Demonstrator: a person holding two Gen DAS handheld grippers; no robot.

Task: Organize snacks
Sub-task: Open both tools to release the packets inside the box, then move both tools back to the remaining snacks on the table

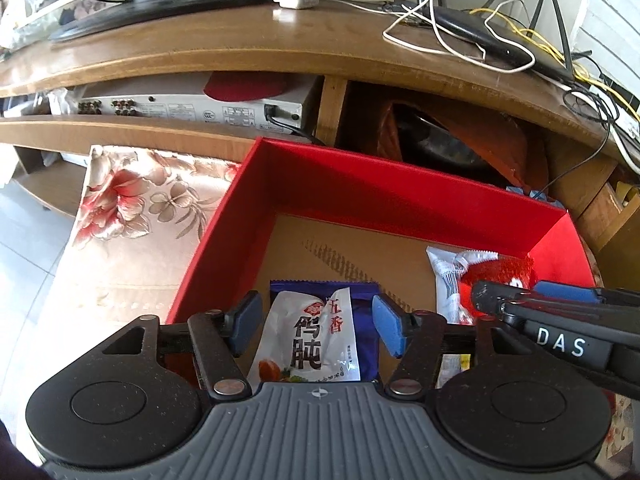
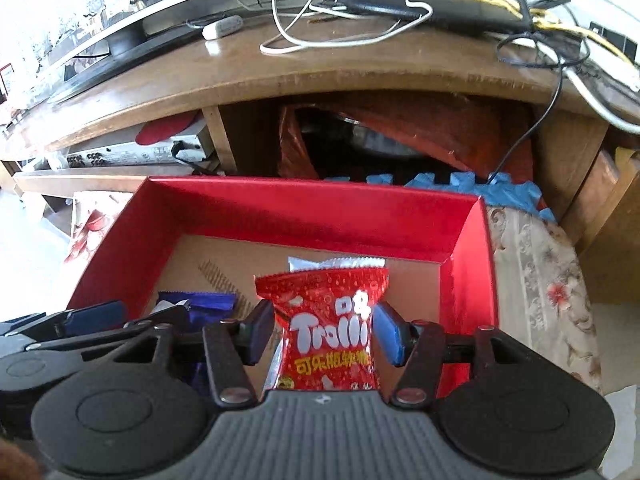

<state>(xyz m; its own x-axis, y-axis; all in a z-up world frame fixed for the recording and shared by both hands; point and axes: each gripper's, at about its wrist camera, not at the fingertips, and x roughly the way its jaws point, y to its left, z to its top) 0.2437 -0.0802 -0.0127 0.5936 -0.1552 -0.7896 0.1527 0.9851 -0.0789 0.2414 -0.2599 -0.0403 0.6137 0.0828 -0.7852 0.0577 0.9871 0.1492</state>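
Surface: your red cardboard box with a brown floor (image 1: pixel 320 184) stands on a beige cloth printed with red flowers (image 1: pixel 132 216).
Room: behind the box you have a curved brown wooden TV stand (image 1: pixel 248 52); on its top lie a black router with antennas (image 1: pixel 492 36) and a loose white cable (image 1: pixel 452 46), and on its shelf sits a silver audio device (image 1: pixel 192 110).
Floor: pale tiles, to the left of the box.
Snacks counted: I see three packets, all inside the box.
Packet one: a white and purple snack packet with Chinese characters (image 1: pixel 316 336), near the front of the box on its left side.
Packet two: a red Trolli candy packet (image 2: pixel 332 320), on the right side of the box.
Packet three: a white crimped packet (image 2: pixel 336 263), under the red one, towards the back wall.
Left gripper (image 1: pixel 318 326): your fingers are spread apart on both sides of the white and purple packet, not touching it.
Right gripper (image 2: pixel 326 334): your blue pads (image 2: pixel 390 334) press the red packet from both sides.
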